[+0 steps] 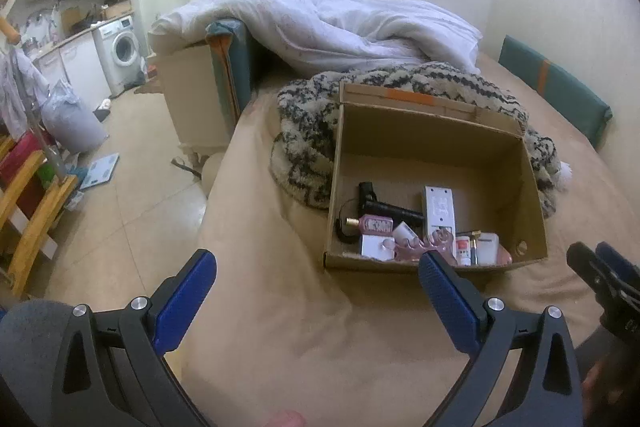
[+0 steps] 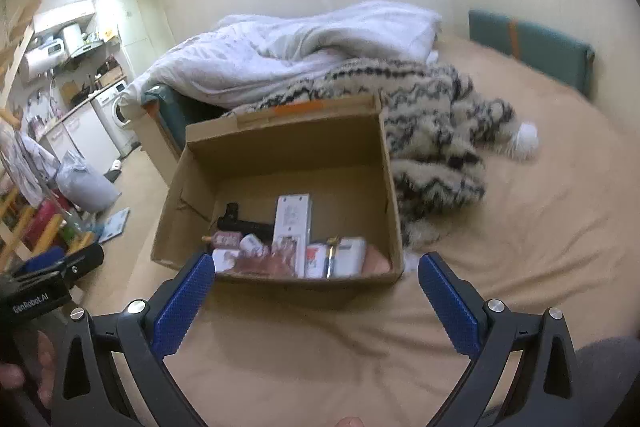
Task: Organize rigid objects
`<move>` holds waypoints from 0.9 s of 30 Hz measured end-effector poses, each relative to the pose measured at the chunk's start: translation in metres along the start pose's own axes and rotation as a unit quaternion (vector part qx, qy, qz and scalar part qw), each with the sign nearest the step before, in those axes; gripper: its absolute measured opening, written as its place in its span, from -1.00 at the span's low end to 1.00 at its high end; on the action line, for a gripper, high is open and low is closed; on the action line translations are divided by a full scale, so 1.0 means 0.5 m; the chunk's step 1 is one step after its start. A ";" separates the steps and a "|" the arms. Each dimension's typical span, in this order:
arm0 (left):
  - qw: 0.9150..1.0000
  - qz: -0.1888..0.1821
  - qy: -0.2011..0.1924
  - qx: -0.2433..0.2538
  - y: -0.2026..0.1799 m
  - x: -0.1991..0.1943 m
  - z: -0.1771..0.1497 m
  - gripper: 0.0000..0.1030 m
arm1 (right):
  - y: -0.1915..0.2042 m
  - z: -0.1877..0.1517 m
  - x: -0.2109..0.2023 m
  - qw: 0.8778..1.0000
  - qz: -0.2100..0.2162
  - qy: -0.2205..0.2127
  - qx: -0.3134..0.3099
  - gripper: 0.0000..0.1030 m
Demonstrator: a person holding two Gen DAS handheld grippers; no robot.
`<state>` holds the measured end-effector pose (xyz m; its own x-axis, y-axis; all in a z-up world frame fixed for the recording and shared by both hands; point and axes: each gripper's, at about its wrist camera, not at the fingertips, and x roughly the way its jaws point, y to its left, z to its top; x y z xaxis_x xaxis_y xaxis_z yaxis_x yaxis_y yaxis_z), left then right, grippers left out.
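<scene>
An open cardboard box [image 1: 432, 147] [image 2: 280, 151] stands on the tan bed. Inside lie a white remote [image 1: 439, 207] [image 2: 293, 223], a black tool [image 1: 384, 205] [image 2: 244, 225], a pink bottle [image 1: 374, 225] [image 2: 226, 238], a pink clawed piece [image 1: 436, 243] [image 2: 272, 261] and small white boxes [image 1: 486, 247] [image 2: 350, 255]. My left gripper [image 1: 318, 267] is open and empty, in front of the box's near left corner. My right gripper [image 2: 316, 271] is open and empty, just before the box's near wall. The right gripper also shows at the left wrist view's right edge [image 1: 600, 267]; the left one at the right wrist view's left edge [image 2: 60, 267].
A black-and-cream fuzzy blanket [image 1: 308, 131] [image 2: 436, 131] lies behind and beside the box, a white duvet [image 1: 340, 23] [image 2: 300, 47] beyond it. A teal cushion [image 1: 560, 87] [image 2: 532, 43] stands against the wall. The bed edge drops to the tiled floor [image 1: 136, 187] on the left.
</scene>
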<state>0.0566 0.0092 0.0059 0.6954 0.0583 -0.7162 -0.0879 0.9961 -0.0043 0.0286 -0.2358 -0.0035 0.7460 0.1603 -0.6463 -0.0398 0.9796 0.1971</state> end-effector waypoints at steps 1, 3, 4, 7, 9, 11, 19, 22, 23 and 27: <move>1.000 0.001 -0.001 0.002 0.000 0.001 0.000 0.96 | -0.002 -0.001 0.004 1.000 -0.001 0.004 0.003 1.00; 1.000 0.003 0.005 0.003 0.000 0.006 -0.004 0.96 | -0.006 -0.002 0.006 1.000 -0.005 0.007 0.004 1.00; 1.000 0.003 0.008 0.002 0.001 0.007 -0.005 0.96 | -0.007 -0.003 0.004 1.000 -0.007 0.006 0.005 1.00; 1.000 0.003 0.010 -0.003 0.009 0.006 -0.006 0.96 | -0.011 -0.003 0.002 1.000 -0.007 0.004 0.006 1.00; 1.000 0.004 0.010 -0.008 0.012 0.005 -0.004 0.96 | -0.009 -0.004 0.004 1.000 -0.009 0.007 0.005 1.00; 1.000 0.003 0.011 -0.008 0.013 0.006 -0.005 0.96 | -0.005 -0.005 0.006 1.000 -0.010 0.009 0.001 1.00; 1.000 -0.004 0.014 -0.003 0.005 0.006 -0.008 0.96 | 0.003 -0.007 0.007 1.000 -0.016 0.008 -0.012 1.00; 1.000 -0.005 0.015 -0.001 0.004 0.007 -0.009 0.96 | 0.003 -0.006 0.008 1.000 -0.016 0.007 -0.012 1.00; 1.000 -0.005 0.015 0.000 0.004 0.007 -0.009 0.96 | 0.003 -0.006 0.008 1.000 -0.016 0.007 -0.011 1.00; 1.000 -0.004 0.015 0.001 0.003 0.007 -0.010 0.96 | 0.003 -0.007 0.008 1.000 -0.015 0.009 -0.011 1.00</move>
<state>0.0551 0.0106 0.0001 0.6742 0.0475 -0.7370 -0.0808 0.9967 -0.0097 0.0295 -0.2333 -0.0083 0.7354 0.1320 -0.6646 -0.0323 0.9866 0.1602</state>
